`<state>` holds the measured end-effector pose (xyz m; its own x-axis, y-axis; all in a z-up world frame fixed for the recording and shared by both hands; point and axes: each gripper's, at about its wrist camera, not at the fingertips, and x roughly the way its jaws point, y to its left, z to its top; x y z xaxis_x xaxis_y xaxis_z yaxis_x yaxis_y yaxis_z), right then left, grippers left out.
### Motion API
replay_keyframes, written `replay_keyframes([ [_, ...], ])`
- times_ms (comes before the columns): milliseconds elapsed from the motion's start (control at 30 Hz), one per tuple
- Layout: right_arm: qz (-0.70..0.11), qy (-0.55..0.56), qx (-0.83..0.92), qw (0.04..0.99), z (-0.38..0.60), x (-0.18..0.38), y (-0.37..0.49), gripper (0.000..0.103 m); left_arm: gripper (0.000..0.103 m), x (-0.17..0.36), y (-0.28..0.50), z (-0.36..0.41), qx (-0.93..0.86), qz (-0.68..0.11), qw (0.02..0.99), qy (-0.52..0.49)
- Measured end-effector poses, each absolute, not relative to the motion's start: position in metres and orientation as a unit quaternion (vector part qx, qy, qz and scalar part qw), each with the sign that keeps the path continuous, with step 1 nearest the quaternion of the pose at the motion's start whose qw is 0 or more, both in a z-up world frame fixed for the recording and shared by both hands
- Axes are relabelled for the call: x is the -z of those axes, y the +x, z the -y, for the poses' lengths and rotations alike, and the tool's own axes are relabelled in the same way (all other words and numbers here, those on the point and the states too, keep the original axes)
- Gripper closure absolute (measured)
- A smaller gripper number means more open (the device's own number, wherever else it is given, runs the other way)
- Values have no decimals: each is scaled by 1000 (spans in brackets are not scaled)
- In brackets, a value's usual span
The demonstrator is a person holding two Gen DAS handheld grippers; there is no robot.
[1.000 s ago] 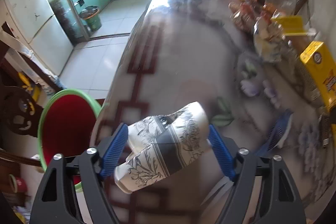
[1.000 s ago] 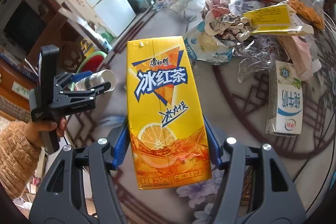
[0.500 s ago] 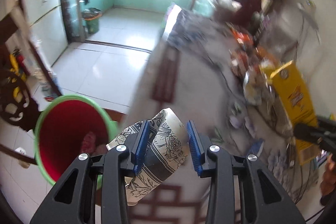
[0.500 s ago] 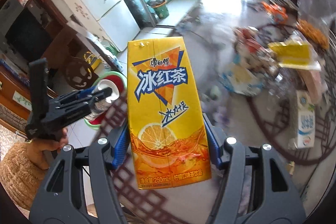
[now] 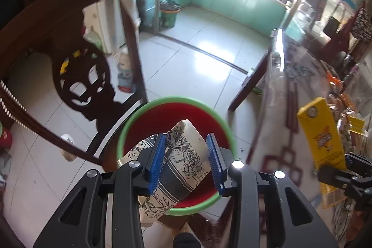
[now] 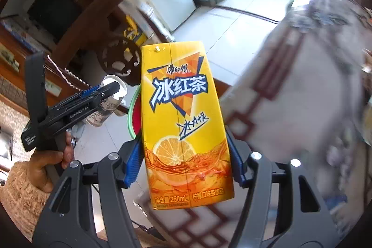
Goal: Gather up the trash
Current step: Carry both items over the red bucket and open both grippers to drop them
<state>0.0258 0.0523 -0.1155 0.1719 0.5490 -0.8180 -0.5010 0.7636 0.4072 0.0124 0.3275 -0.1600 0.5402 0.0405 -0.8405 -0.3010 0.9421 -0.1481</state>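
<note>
Gripping a crushed paper cup (image 5: 183, 155) printed with dark line-drawn flowers, the left gripper (image 5: 186, 162) has both blue pads pressed into the cup's sides, so the jaws stand narrow and closed on it. In the left wrist view the cup hangs directly over the bin (image 5: 223, 124), a red-lined pail with a green rim standing on the white tiled floor (image 5: 186, 62); the cup's open end points toward 12 o'clock. A dark carved wooden chair (image 5: 81, 76) stands at 10 o'clock of the bin, and the table (image 5: 279, 108) edge runs along at 3 o'clock.

The right gripper (image 6: 186, 162) is closed on a yellow iced-tea carton (image 6: 183, 122), held upright with the pads against its two narrow sides near the bottom. In the right wrist view the carton covers most of the bin, whose green rim shows just at its 9 o'clock edge. The left gripper with its cup appears at 9 o'clock of the carton, carried by a hand (image 6: 48, 164) in a beige knitted sleeve (image 6: 21, 196). The table fills the side toward 3 o'clock, blurred.
</note>
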Motion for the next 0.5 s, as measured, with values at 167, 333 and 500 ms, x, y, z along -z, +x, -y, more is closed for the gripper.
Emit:
replay_keyframes([
  [167,-549,5,-349,760,-92,131,49,40,68,175,20,-343,-110,-479,860,-138],
  [333,-527,-11,-323,786,-103,125,57,20,20,168,18,-348,-133,-459,868,-138],
  [500,-506,-20,-295,810,-79,103,48,20,20,150,23,-329,-101,-452,879,-113],
])
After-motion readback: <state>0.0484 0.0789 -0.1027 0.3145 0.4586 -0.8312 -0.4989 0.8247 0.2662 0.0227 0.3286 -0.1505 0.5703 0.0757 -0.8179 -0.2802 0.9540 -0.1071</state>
